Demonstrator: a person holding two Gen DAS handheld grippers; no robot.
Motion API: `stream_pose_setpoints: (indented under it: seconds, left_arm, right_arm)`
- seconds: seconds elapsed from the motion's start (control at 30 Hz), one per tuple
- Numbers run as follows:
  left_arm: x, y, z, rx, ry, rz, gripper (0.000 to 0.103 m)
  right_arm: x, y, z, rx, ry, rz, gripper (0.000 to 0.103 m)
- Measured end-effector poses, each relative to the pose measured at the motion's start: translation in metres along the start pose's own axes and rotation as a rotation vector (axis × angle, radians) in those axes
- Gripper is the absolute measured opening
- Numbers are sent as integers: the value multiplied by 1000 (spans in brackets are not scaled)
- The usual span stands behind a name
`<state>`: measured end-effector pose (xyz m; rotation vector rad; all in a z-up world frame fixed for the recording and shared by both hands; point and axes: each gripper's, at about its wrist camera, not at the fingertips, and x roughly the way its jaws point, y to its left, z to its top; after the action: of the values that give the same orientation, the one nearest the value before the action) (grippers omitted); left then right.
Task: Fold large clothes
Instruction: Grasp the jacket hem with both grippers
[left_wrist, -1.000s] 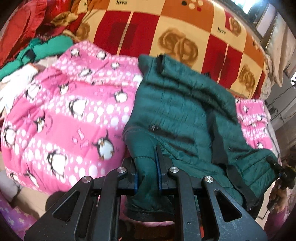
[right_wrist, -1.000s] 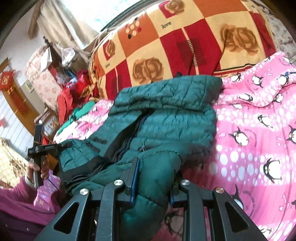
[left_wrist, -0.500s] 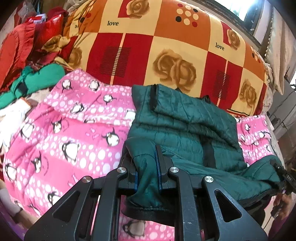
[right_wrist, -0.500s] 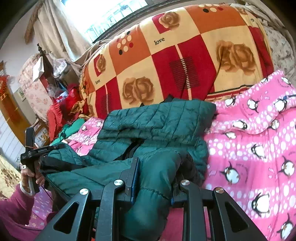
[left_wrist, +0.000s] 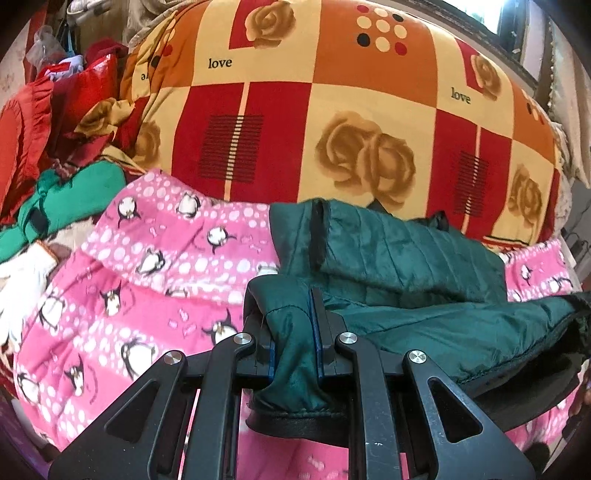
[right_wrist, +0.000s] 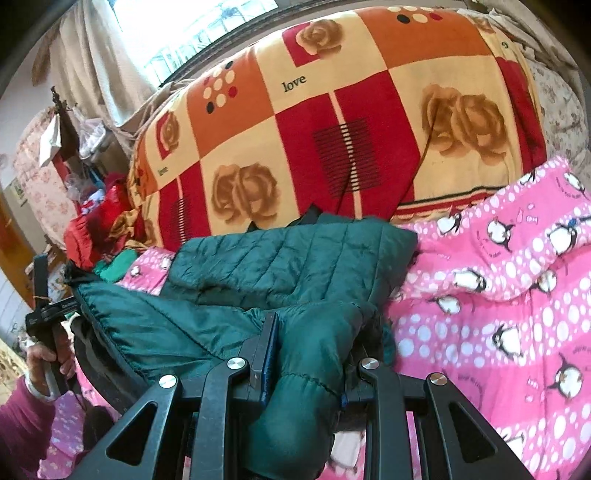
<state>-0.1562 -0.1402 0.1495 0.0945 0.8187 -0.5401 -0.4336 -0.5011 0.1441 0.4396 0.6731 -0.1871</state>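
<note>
A dark green quilted jacket (left_wrist: 399, 258) lies on a pink penguin blanket (left_wrist: 147, 280), its near hem lifted off the bed toward the far part. My left gripper (left_wrist: 293, 325) is shut on one hem corner, the fabric bunched between its blue pads. In the right wrist view the same jacket (right_wrist: 295, 258) fills the middle, and my right gripper (right_wrist: 308, 347) is shut on a thick fold of its other corner. The left gripper (right_wrist: 48, 314) shows at the left edge there, held by a hand in a magenta sleeve.
A big folded quilt (left_wrist: 332, 122) with red, orange and cream squares and roses rises behind the jacket. Red and green clothes (left_wrist: 59, 155) are piled at the left. Pink blanket (right_wrist: 498, 295) spreads to the right of the jacket.
Both grippers have carried the jacket's near hem up and toward the quilt, so the lower half now folds over the upper half. The grips have not changed.
</note>
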Motion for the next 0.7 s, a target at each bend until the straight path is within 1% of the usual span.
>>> stream_pose_setpoints:
  seconds: [0.23, 0.37, 0.53, 0.7]
  left_arm:
    - [30, -7, 29, -2, -10, 64, 14]
    - [44, -8, 44, -18, -8, 72, 14]
    - [62, -13, 62, -8, -16, 94, 14]
    - [91, -15, 73, -8, 13, 113, 14]
  right_arm:
    - [29, -13, 27, 12, 6, -60, 24]
    - [50, -21, 44, 24, 14, -83, 24]
    - [74, -29, 64, 30, 15, -107, 24]
    - [104, -43, 74, 71, 37, -121, 24]
